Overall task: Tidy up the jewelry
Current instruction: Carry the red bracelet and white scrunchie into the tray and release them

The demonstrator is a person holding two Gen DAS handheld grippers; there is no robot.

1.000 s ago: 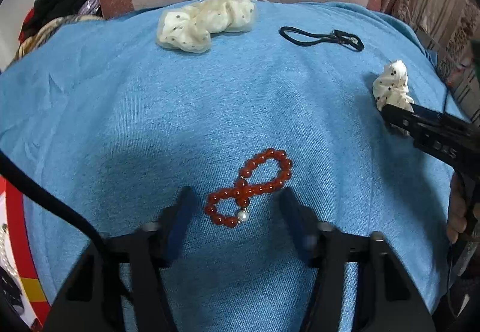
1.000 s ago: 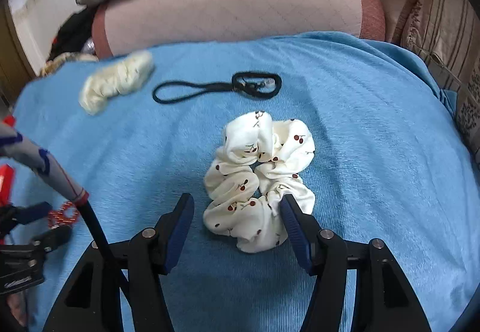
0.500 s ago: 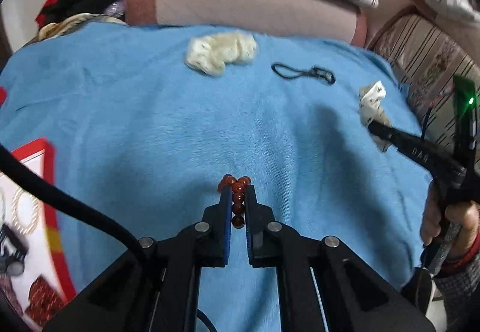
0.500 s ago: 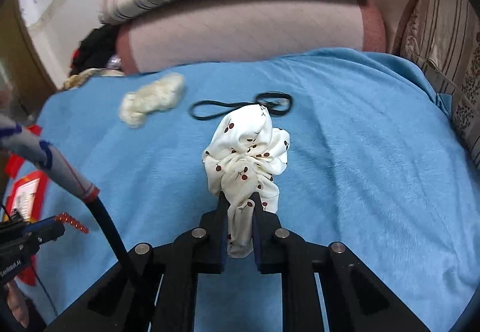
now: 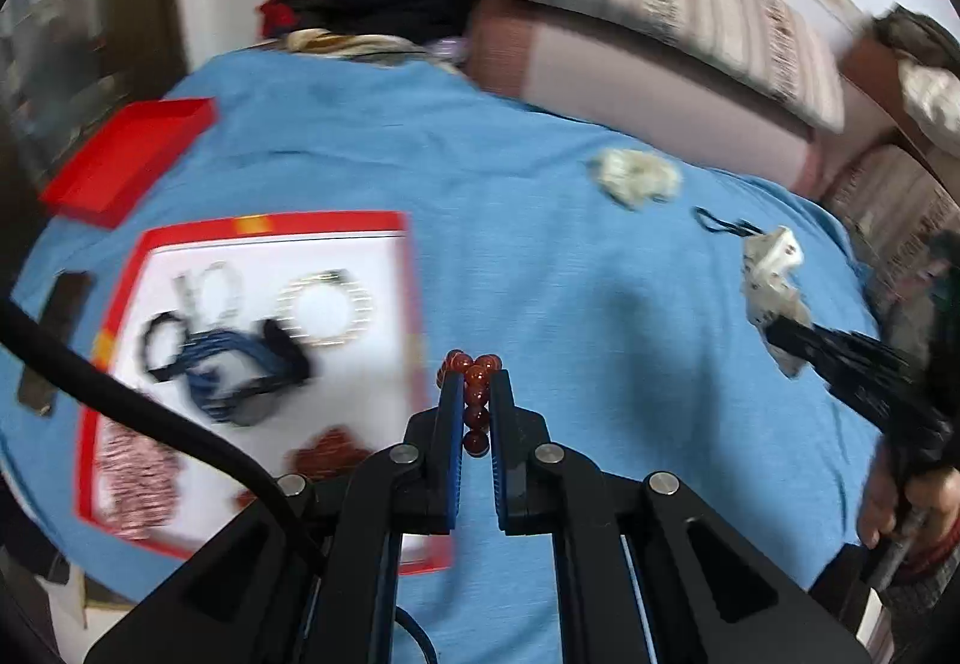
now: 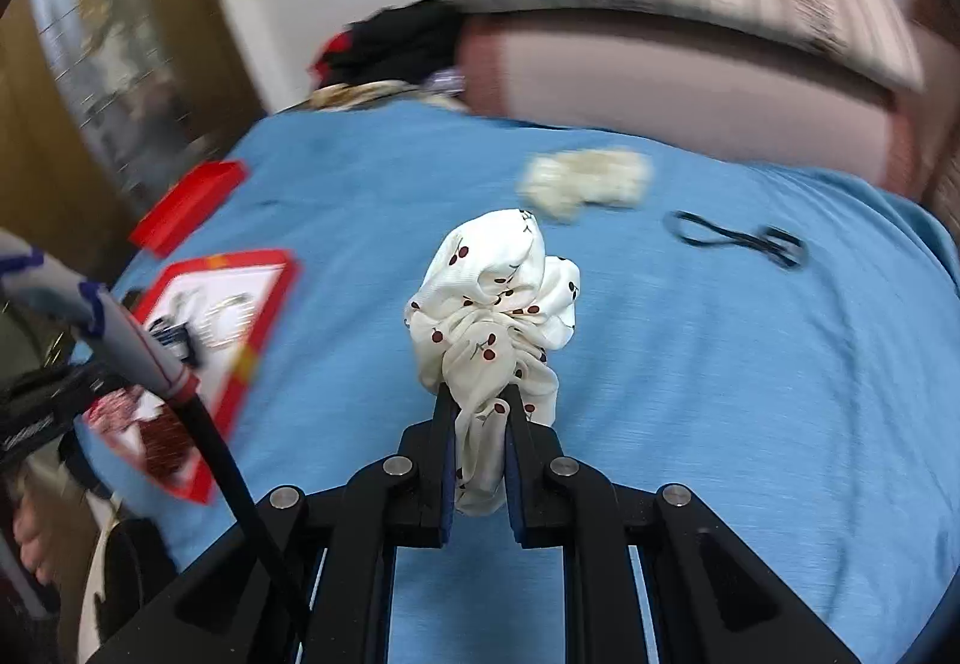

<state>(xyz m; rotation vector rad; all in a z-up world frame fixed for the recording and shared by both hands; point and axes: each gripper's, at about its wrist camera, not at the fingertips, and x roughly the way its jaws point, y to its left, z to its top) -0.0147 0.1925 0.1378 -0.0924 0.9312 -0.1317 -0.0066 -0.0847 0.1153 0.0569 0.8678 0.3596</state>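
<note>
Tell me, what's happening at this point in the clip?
A person is sorting accessories on a blue cloth with two handheld grippers. The left gripper is shut on a red bead bracelet; the right gripper is shut on a cherry-print scrunchie. A red-rimmed tray already holds several pieces.

Both cameras sat on the grippers, looking forward and steeply down along the fingers over the blue bedspread [image 5: 540, 256]. The left view stood above the red-edged tray [image 5: 414, 304] at near left. The right view faced the bed's middle. Both shared the tray, the cream scrunchie [image 6: 585, 181], the black hair tie [image 6: 741, 238] and the far striped cushion [image 5: 672, 9].
</note>
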